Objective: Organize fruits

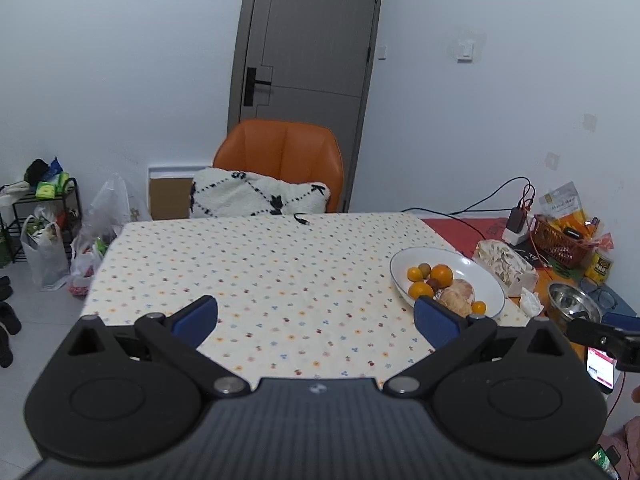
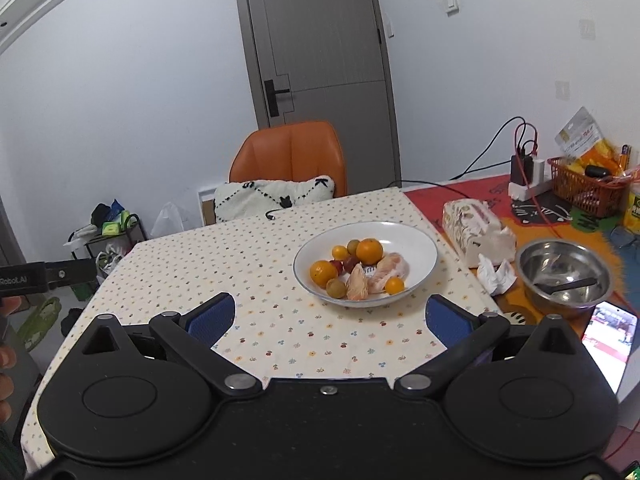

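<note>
Fruits (image 2: pixel 362 270) fill the plate (image 2: pixel 424 240); both grippers (image 1: pixel 316 316) (image 2: pixel 332 318) gape empty; "Robot.AI" marks one.

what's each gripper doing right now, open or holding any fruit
Left gripper: open, holding nothing, above the tablecloth.
Right gripper: open, holding nothing, short of the white fruit bowl.

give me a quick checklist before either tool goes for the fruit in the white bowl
1. Left tool open, holding nothing: ok.
2. Right tool open, holding nothing: ok.
3. White bowl fully on the tablecloth: ok.
4. Fruit in view, large orange on top and reachable: ok.
5. Path from right tool to bowl free of things: ok.
6. Where the fruit should go, perhaps the steel bowl: cannot tell.
</note>
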`<state>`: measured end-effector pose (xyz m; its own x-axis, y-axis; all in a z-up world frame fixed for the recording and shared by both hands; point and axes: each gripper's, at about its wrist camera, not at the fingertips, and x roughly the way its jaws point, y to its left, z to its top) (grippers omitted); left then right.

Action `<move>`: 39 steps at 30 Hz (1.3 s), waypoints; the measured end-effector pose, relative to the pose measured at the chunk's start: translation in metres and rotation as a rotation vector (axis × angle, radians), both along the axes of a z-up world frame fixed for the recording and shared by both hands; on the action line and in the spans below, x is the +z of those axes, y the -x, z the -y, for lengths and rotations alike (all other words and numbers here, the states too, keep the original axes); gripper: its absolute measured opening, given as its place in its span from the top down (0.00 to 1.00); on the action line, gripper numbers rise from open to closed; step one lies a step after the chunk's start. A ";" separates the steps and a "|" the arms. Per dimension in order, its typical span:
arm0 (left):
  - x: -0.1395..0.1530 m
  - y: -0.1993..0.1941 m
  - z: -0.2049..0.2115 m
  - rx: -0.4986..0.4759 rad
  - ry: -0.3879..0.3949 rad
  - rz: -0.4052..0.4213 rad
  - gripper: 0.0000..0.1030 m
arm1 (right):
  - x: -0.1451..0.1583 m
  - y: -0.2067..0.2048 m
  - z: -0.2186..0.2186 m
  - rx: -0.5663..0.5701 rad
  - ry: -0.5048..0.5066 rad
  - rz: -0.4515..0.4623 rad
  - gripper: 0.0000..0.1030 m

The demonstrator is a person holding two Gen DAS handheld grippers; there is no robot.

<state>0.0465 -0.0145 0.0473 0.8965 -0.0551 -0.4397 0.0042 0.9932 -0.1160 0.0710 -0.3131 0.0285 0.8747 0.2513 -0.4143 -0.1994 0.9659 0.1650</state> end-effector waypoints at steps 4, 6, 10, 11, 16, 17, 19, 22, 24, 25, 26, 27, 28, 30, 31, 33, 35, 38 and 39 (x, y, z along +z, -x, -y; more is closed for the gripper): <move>0.008 0.014 -0.002 0.020 -0.018 0.010 0.00 | 0.008 0.008 0.004 -0.001 -0.011 0.007 0.00; 0.010 0.020 -0.002 0.021 -0.026 0.009 0.00 | 0.011 0.013 0.003 0.003 -0.002 0.010 0.00; 0.012 0.029 -0.001 0.037 -0.041 -0.005 0.00 | 0.018 0.026 0.001 0.029 0.016 0.020 0.00; 0.013 0.031 -0.001 0.036 -0.040 -0.009 0.00 | 0.020 0.029 0.000 0.034 0.020 0.024 0.00; 0.014 0.042 -0.003 0.039 -0.045 -0.002 0.00 | 0.024 0.039 0.000 0.057 0.017 0.029 0.00; 0.014 0.044 -0.003 0.039 -0.044 0.000 0.00 | 0.025 0.040 0.000 0.061 0.014 0.029 0.00; 0.015 0.048 -0.003 0.031 -0.049 0.006 0.00 | 0.025 0.044 0.000 0.062 0.007 0.035 0.00; 0.016 0.054 -0.003 0.019 -0.066 0.020 0.00 | 0.026 0.049 -0.001 0.076 0.005 0.040 0.00; 0.017 0.055 -0.005 0.019 -0.056 0.017 0.00 | 0.025 0.050 -0.003 0.086 0.015 0.040 0.00; 0.017 0.056 -0.007 0.021 -0.051 0.016 0.00 | 0.025 0.050 -0.004 0.089 0.015 0.039 0.00; 0.017 0.055 -0.007 0.024 -0.050 0.015 0.00 | 0.025 0.050 -0.004 0.093 0.012 0.037 0.00; 0.016 0.055 -0.007 0.027 -0.050 0.014 0.00 | 0.025 0.050 -0.005 0.096 0.009 0.035 0.00; 0.016 0.055 -0.008 0.027 -0.050 0.013 0.00 | 0.025 0.050 -0.005 0.094 0.003 0.035 0.00; 0.015 0.055 -0.008 0.023 -0.047 0.010 0.00 | 0.024 0.049 -0.005 0.091 -0.012 0.033 0.00; 0.014 0.055 -0.008 0.022 -0.047 0.008 0.00 | 0.024 0.049 -0.005 0.092 -0.015 0.033 0.00; 0.013 0.054 -0.007 0.019 -0.049 0.004 0.00 | 0.024 0.050 -0.006 0.091 -0.009 0.035 0.00; 0.011 0.053 -0.006 0.015 -0.047 0.000 0.00 | 0.024 0.051 -0.007 0.091 -0.005 0.037 0.00; 0.009 0.052 -0.005 0.011 -0.045 -0.007 0.00 | 0.022 0.050 -0.007 0.090 -0.006 0.028 0.00; 0.008 0.052 -0.005 0.009 -0.046 -0.009 0.00 | 0.022 0.050 -0.007 0.093 -0.009 0.025 0.00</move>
